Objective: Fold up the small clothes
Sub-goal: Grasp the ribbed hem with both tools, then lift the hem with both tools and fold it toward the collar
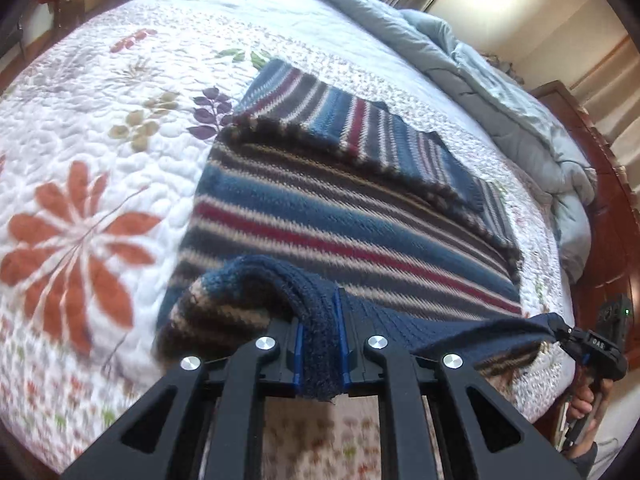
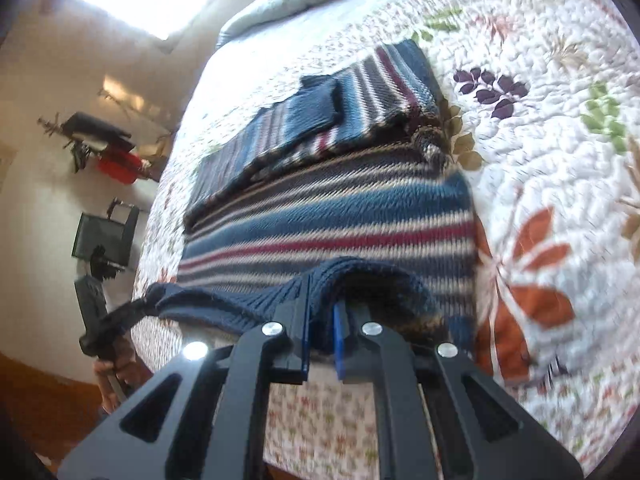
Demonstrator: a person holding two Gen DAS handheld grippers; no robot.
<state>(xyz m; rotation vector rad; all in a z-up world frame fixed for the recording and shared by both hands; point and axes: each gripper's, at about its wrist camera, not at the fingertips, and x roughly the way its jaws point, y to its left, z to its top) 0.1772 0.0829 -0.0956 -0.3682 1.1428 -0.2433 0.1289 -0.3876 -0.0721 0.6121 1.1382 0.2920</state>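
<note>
Nearest to the left wrist camera, black left gripper (image 1: 320, 344) with blue pads, jaws closed almost fully on the thick navy ribbed hem (image 1: 316, 320) of a striped knitted sweater in blue, dark red, cream and grey (image 1: 340, 216). Hem pinched between the two pads, a fold of it hanging down below them toward the camera. Same picture in the right wrist view: black right gripper (image 2: 322, 332), jaws narrowed on the navy hem (image 2: 320, 280), knit bunched up in an arch over the fingers. Hem lifted off the bed and stretched between the two grippers, the right gripper visible at the right edge of the left view (image 1: 568, 334), holding the hem's other end, with the person's hand (image 1: 586, 400) below it on the handle. Left gripper seen also at the left side of the right view (image 2: 138, 308), gripping the hem there. Body of the sweater lying flat on a white quilted bedspread with orange, purple and green leaf prints (image 1: 88, 128), stripes running across. Sleeve part (image 1: 352, 128) folded over the far half of the body, lying diagonally on top of it. Crumpled pale blue-grey duvet (image 1: 500, 92) along the far edge of the bed, well apart from the sweater. Dark reddish wooden bed frame (image 1: 608, 240) beside the duvet. Some blur in both views, small details of the knit hard to read.
</note>
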